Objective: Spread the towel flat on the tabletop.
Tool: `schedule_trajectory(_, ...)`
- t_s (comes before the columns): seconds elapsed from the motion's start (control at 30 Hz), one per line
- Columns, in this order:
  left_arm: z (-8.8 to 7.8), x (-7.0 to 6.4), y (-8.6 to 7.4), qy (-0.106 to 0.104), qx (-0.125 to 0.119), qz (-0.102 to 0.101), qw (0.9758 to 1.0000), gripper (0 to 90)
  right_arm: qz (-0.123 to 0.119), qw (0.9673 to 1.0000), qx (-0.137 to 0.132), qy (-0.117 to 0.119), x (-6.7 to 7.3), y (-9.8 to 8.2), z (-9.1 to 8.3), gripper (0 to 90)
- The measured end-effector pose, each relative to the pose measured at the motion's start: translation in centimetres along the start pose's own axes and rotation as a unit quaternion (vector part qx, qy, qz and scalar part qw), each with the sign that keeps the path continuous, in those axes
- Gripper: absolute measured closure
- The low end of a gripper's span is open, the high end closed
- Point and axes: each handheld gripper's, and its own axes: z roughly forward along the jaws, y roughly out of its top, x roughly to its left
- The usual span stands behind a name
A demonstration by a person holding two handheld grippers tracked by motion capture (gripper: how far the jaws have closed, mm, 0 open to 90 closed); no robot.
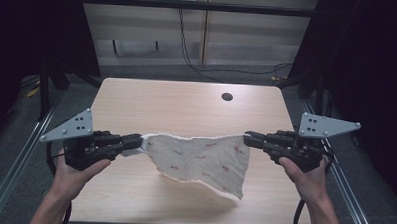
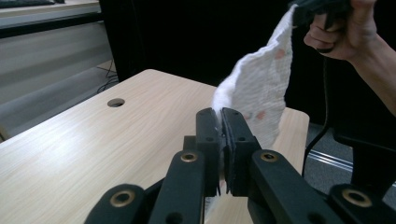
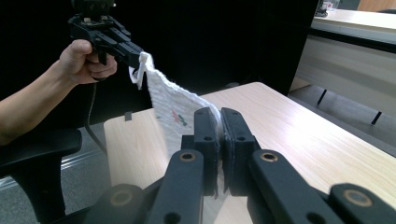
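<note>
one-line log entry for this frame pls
left gripper: shut on towel corner | right gripper: shut on opposite corner | towel: white, red marks, stretched between them, hanging above table

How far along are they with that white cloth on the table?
Done: both top corners are pinched, one in the left gripper, one in the right gripper, both shut on the cloth. In hand: the cloth hangs spread between them, mostly above the wooden table, its lower edge ragged and uneven. Left: probably laying it flat or folding it; no fold shows yet.
</note>
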Motion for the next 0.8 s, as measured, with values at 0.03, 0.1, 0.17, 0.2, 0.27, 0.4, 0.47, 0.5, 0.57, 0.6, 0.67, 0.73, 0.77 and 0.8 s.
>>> schedule_trajectory(0.03, 0.1, 0.1, -0.1, 0.000, 0.000, -0.001, 1.0000, 86.4, 0.001, 1.0000, 0.004, -0.003, -0.1, -0.2, 0.0, 85.6)
schedule_trajectory(0.1, 0.8, 1.0, -0.6, 0.005, 0.007, -0.013, 0.9999, 86.4, 0.006, 0.9998, 0.014, -0.014, -0.5, -0.8, 0.2, 85.7)
schedule_trajectory(0.17, 1.5, 2.0, -1.2, 0.003, 0.010, -0.031, 0.9995, 86.4, 0.015, 0.9994, 0.022, -0.023, -1.2, -1.8, 0.5, 85.7)
schedule_trajectory(0.2, 2.2, 2.5, -1.7, 0.004, 0.017, -0.038, 0.9991, 86.4, 0.021, 0.9992, 0.024, -0.024, -1.5, -2.3, 0.7, 85.7)
schedule_trajectory(0.27, 3.2, 3.3, -2.4, -0.001, 0.024, -0.050, 0.9984, 86.4, 0.029, 0.9982, 0.039, -0.034, -2.4, -3.5, 1.3, 85.7)
schedule_trajectory(0.4, 5.2, 4.6, -3.4, 0.004, 0.050, -0.064, 0.9967, 86.3, 0.052, 0.9967, 0.051, -0.038, -4.2, -5.3, 2.2, 85.6)
schedule_trajectory(0.47, 6.0, 5.1, -3.9, 0.005, 0.054, -0.073, 0.9958, 86.3, 0.068, 0.9957, 0.053, -0.034, -5.3, -6.2, 2.7, 85.6)
schedule_trajectory(0.5, 6.2, 5.3, -4.1, 0.004, 0.054, -0.078, 0.9954, 86.3, 0.074, 0.9951, 0.055, -0.036, -5.7, -6.6, 2.9, 85.6)
schedule_trajectory(0.57, 6.9, 5.8, -4.7, 0.009, 0.067, -0.086, 0.9940, 86.3, 0.078, 0.9942, 0.063, -0.037, -6.3, -7.2, 3.3, 85.5)
schedule_trajectory(0.6, 6.9, 5.9, -4.8, 0.009, 0.070, -0.088, 0.9937, 86.3, 0.081, 0.9934, 0.070, -0.042, -6.7, -7.6, 3.6, 85.5)
schedule_trajectory(0.67, 7.1, 6.3, -5.1, 0.017, 0.074, -0.091, 0.9930, 86.3, 0.088, 0.9925, 0.073, -0.042, -7.3, -8.1, 4.0, 85.5)
schedule_trajectory(0.73, 7.2, 6.5, -5.2, 0.025, 0.080, -0.090, 0.9924, 86.3, 0.087, 0.9914, 0.086, -0.047, -7.9, -8.4, 4.5, 85.5)
schedule_trajectory(0.77, 7.4, 6.5, -5.2, 0.028, 0.081, -0.090, 0.9922, 86.3, 0.086, 0.9909, 0.091, -0.051, -8.1, -8.5, 4.8, 85.4)
schedule_trajectory(0.8, 7.4, 6.5, -5.2, 0.028, 0.081, -0.090, 0.9922, 86.3, 0.085, 0.9905, 0.095, -0.051, -8.3, -8.5, 5.1, 85.4)
